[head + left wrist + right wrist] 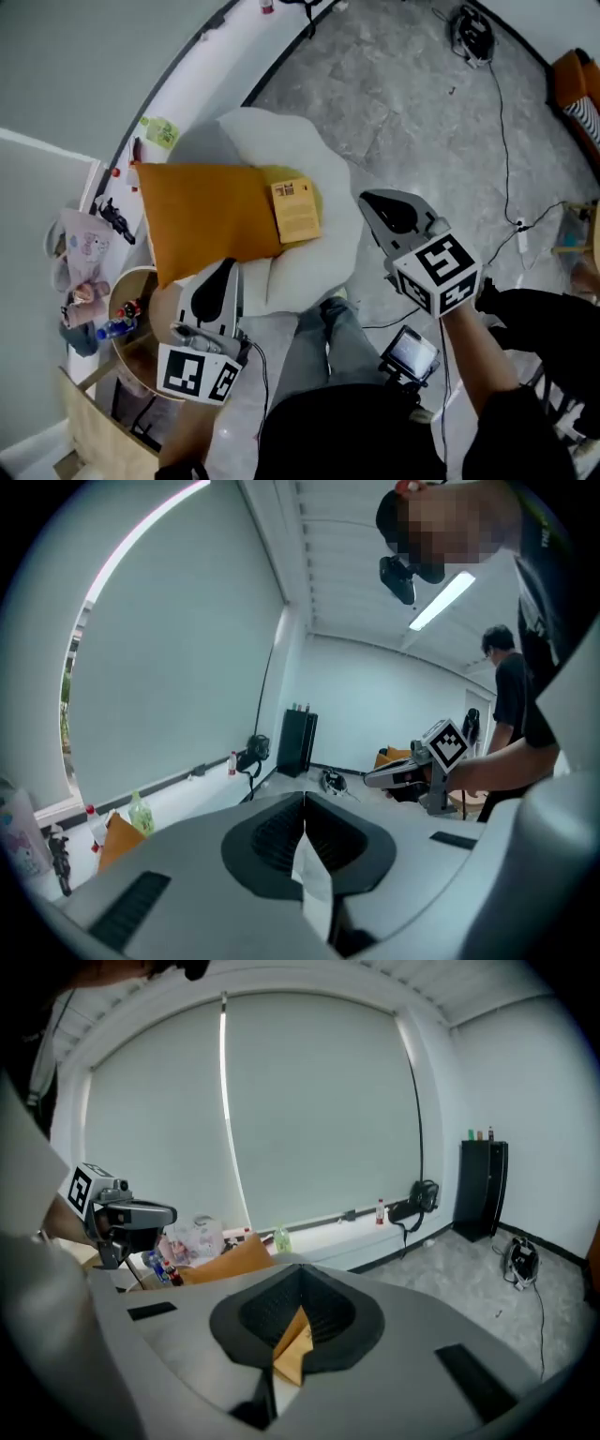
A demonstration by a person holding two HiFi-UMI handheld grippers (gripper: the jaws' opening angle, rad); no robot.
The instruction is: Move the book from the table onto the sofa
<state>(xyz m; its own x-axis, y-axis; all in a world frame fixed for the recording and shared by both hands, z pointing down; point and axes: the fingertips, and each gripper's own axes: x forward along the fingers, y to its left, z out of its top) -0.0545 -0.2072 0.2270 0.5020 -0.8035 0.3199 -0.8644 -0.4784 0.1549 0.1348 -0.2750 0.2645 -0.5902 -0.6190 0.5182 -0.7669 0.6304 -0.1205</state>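
The tan book (296,210) lies flat on the white sofa (319,272), resting against an orange cushion (206,217). Neither gripper touches it. In the head view my left gripper (225,267) is raised at the lower left, near the cushion's front corner, and my right gripper (367,199) is held up to the right of the book. Each gripper's own view shows the jaws closed together, left (305,799) and right (302,1271), with nothing gripped. A tan patch of the book (292,1349) shows below the right jaws.
A round wooden table (131,281) with small bottles stands left of the sofa, by the windowsill. Cables (506,141) trail over the grey floor at the right. A black cabinet (298,742) stands at the far wall, and another person (511,682) is in the background.
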